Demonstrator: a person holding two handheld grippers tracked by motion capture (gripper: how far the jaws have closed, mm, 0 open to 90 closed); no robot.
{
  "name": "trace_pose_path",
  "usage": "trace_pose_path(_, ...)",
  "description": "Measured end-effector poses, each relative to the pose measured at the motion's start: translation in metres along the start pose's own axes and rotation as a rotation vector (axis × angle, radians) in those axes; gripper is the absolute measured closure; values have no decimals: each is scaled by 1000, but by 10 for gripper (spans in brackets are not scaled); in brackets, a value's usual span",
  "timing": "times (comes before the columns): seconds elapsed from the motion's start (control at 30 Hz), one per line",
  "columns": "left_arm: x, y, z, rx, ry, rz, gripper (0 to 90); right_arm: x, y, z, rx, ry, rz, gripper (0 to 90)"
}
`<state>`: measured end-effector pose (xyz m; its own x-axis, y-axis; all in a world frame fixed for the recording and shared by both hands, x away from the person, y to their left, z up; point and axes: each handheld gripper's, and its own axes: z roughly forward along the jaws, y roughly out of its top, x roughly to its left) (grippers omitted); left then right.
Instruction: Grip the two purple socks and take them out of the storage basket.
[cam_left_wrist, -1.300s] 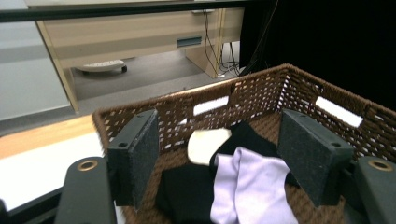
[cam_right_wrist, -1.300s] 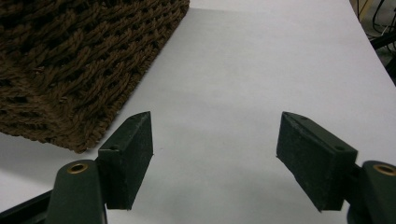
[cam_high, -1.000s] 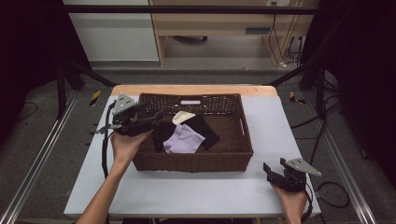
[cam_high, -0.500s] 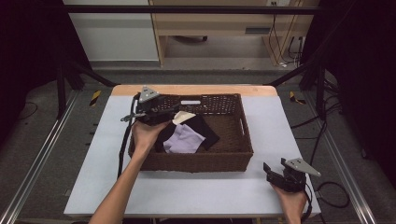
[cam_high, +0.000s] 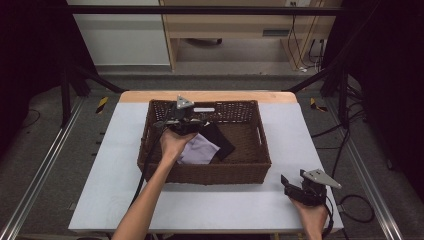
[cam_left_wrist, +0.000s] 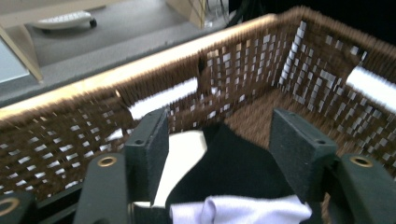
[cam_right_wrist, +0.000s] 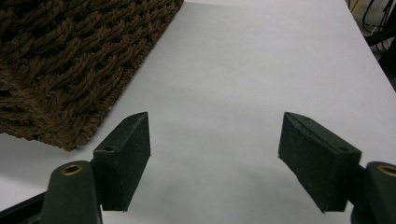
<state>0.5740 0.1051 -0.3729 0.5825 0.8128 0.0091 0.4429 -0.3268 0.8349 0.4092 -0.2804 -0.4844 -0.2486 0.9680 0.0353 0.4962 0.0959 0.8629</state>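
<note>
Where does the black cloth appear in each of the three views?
High view: black cloth in the basket, right of the lilac cloth.
Left gripper view: low centre, between the open jaws.
Right gripper view: not in it.
Shared landmark: the brown woven basket.

White tabletop (cam_high: 110, 165) with a bare wooden strip (cam_high: 240, 96) along its far edge; brown wicker basket (cam_high: 215, 172) sits directly on it, centred, closer to the far edge than the near one; basket corner rests flat on the white surface in the right gripper view; right near corner possibly bears the right gripper (cam_high: 295, 186), contact unclear.
</note>
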Motion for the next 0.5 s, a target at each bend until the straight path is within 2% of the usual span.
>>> trace_pose_path(0.07,-1,-2,3,28,-11,-3,388,-1,0,1,6,-1,-5,250)
trace_pose_path(0.2,-1,-3,4,41,-14,3,400,-1,0,1,7,-1,1,249)
trace_pose_path(0.3,-2,-6,7,88,-14,12,408,-1,0,1,10,-5,-2,249)
trace_pose_path(0.47,1,-13,8,122,-18,-28,416,0,0,1,14,-4,3,249)
trace_pose_path(0.5,2,-13,9,133,-16,-26,419,0,0,2,16,-3,3,249)
